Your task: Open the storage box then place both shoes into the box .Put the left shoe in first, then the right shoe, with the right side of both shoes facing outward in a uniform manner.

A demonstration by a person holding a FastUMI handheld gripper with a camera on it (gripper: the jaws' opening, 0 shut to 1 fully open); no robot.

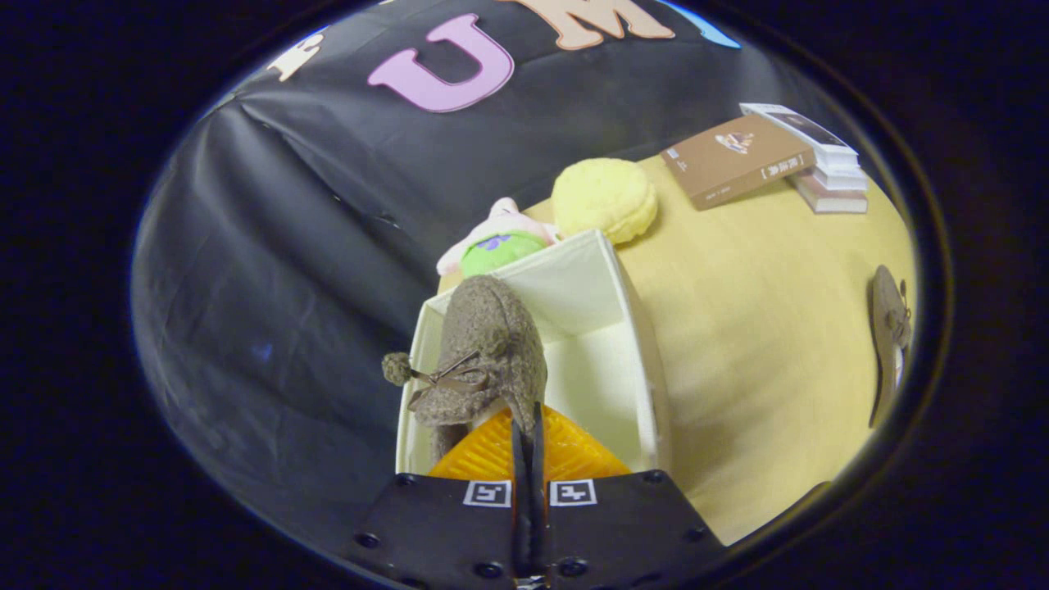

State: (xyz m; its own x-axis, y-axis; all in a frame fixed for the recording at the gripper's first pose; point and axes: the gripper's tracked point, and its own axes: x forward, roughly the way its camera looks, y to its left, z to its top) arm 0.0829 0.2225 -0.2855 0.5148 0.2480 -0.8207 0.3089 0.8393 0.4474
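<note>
In the gripper view, the gripper (527, 422) had its orange fingers (483, 452) pinched on the rim of a grey-brown shoe (485, 352). The shoe hung over the open white box (602, 328), its long axis running away from the fingers, toe pointing ahead. The second shoe (889, 344) lay well apart on the yellow table (762, 328).

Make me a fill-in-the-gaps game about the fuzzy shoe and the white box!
1. The hand-held gripper pinches the fuzzy grey-brown shoe with a ____ bow.
2. That shoe hangs over the open white fabric storage box, which stands on the ____ wooden table.
3. The other matching shoe lies on the ____.
4. Beyond the box sits a round yellow ____.

Missing words: pom-pom; yellow; table; cushion
</note>
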